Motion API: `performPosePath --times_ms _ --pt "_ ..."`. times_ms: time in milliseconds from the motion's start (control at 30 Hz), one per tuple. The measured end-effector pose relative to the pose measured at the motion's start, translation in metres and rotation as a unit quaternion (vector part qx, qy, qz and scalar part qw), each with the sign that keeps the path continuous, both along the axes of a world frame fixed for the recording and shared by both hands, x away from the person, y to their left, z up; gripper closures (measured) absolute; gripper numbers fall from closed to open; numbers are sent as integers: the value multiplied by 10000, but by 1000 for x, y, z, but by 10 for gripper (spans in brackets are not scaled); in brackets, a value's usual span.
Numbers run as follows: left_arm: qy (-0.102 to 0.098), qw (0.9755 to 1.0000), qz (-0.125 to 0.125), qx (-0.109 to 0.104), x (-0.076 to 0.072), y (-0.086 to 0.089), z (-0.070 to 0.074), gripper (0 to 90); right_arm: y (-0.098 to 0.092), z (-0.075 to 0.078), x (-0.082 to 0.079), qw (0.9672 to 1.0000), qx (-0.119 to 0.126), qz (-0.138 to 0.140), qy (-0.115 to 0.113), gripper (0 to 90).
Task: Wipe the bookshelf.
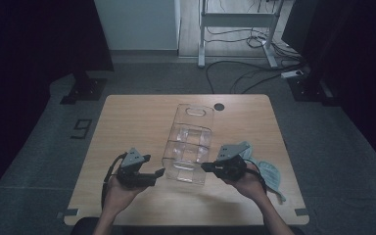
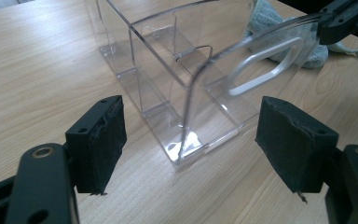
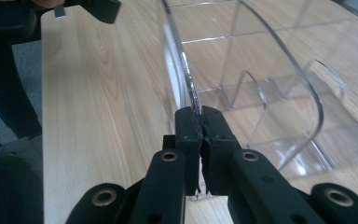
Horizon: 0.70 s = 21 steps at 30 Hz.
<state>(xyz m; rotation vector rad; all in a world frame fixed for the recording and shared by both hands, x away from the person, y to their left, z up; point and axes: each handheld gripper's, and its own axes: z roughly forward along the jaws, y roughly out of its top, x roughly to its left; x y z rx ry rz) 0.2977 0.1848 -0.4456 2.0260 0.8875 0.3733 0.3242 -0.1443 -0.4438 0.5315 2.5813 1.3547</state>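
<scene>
A clear plastic bin with inner dividers and cut-out handles lies lengthwise on the middle of the wooden table. My left gripper is open just short of the bin's near left corner. In the left gripper view its pads stand wide apart on either side of that corner without touching it. My right gripper is shut on the bin's near right wall. In the right gripper view its jaws pinch the thin clear edge. The right gripper also grips the wall in the left gripper view.
Pale grey-green cloth pieces lie on the table right of the bin, behind my right hand, and show again as cloth past the bin. A black round cap sits near the far edge. Bare wood lies left of the bin.
</scene>
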Motion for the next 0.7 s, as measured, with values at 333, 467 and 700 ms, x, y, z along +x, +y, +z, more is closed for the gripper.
performPosePath --times_ms 333,467,700 --pt "-8 10000 35 47 -1 -4 0 249 -2 2 2 9995 222 129 171 690" --pt "-14 10000 20 45 -1 -6 1 251 -14 4 7 9996 207 -184 113 636" --pt "-39 9998 94 193 1 -12 -3 270 -22 -5 20 9966 32 -818 40 589"
